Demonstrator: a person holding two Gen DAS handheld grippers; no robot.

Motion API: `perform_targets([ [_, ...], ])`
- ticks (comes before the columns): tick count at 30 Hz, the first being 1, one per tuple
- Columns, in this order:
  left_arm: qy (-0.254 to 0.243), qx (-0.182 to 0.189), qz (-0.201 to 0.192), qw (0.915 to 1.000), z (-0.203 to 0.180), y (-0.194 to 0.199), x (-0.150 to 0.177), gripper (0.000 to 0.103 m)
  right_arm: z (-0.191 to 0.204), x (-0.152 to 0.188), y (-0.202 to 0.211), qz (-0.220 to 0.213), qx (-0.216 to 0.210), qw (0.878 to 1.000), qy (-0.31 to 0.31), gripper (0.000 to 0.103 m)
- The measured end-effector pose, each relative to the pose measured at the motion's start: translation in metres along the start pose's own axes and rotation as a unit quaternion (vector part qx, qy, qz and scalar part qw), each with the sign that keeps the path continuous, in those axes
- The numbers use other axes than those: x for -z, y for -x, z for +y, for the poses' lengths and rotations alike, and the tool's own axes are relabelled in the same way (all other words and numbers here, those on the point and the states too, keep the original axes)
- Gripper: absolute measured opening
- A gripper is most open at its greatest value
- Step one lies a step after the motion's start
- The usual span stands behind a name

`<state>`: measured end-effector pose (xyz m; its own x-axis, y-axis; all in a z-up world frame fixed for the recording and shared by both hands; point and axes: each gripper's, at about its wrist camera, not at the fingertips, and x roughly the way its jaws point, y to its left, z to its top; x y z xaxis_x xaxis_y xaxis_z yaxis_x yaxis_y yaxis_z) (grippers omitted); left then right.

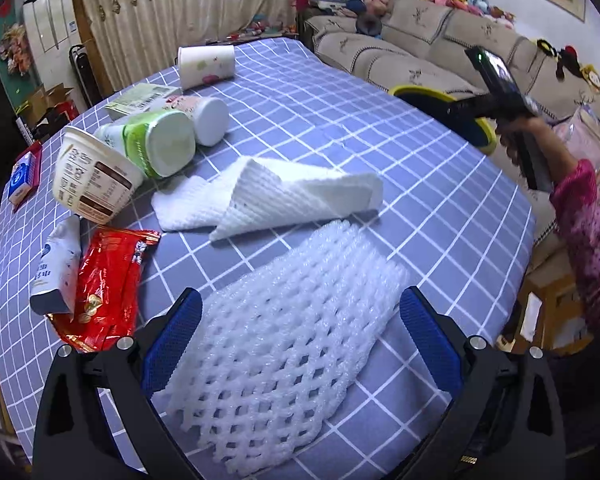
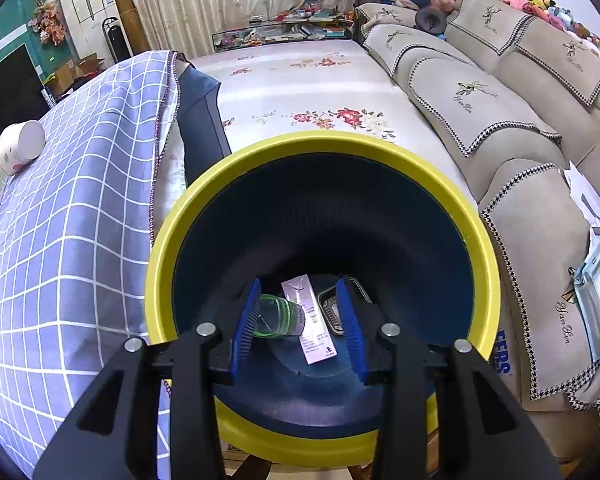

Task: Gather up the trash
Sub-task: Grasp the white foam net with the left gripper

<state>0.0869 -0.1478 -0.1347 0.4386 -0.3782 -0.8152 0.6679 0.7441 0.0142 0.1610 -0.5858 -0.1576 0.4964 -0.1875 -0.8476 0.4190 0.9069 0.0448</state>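
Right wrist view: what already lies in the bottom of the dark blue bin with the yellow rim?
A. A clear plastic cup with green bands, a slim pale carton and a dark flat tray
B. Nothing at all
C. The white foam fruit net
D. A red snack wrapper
A: at the bottom of the dark blue bin with the yellow rim lie a clear plastic cup with green bands, a slim pale carton and a dark flat tray.

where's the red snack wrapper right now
In the left wrist view, the red snack wrapper lies on the left side of the checked tablecloth, beside the small white carton and left of the foam net.
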Motion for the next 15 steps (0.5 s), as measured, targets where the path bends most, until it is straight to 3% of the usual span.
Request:
perform_targets([
  [8, -0.031, -0.030, 0.006, 0.9991, -0.004, -0.012, 0.002, 0.095, 0.004, -0.003, 0.001, -0.003, -0.005, 1.000, 0.003, 0.038],
  [13, -0.024, -0.043, 0.002, 0.9988, -0.001, -0.014, -0.005, 0.069, 0.007, -0.003, 0.005, -0.006, -0.009, 1.000, 0.006, 0.038],
  [15, -0.022, -0.049, 0.000, 0.9985, 0.001, -0.014, -0.007, 0.050, 0.007, -0.002, 0.009, -0.010, -0.013, 1.000, 0.005, 0.038],
])
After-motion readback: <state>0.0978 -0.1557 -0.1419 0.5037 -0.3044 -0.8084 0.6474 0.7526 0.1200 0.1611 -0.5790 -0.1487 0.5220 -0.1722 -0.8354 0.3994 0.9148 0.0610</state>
